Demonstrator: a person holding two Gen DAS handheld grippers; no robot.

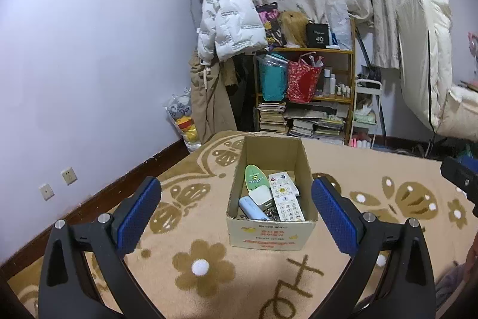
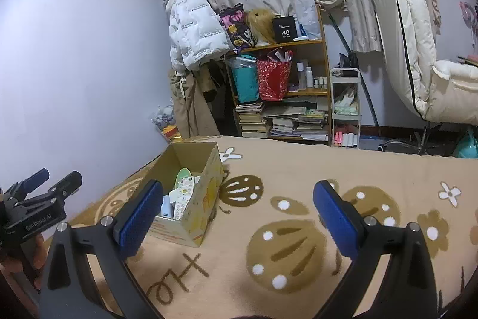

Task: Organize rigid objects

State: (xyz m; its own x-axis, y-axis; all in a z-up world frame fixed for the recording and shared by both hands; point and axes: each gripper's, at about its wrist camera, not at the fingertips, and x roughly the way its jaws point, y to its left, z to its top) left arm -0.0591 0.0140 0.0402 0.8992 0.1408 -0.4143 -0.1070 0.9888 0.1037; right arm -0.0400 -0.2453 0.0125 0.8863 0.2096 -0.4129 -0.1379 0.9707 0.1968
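a black box (image 2: 283, 29) on the top of the wooden shelf (image 2: 324, 68) shows the white number "40". left of that shelf in the right wrist view, the left gripper (image 2: 56, 180) carries pale lettering reading roughly "genrobot.ai". print on the cardboard box (image 1: 270, 235) is illegible.

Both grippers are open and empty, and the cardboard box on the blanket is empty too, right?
Not quite. Both the left gripper and right gripper are open and empty, but the cardboard box on the blanket is not empty: the left wrist view shows a white remote, a green oval item and other small things inside.
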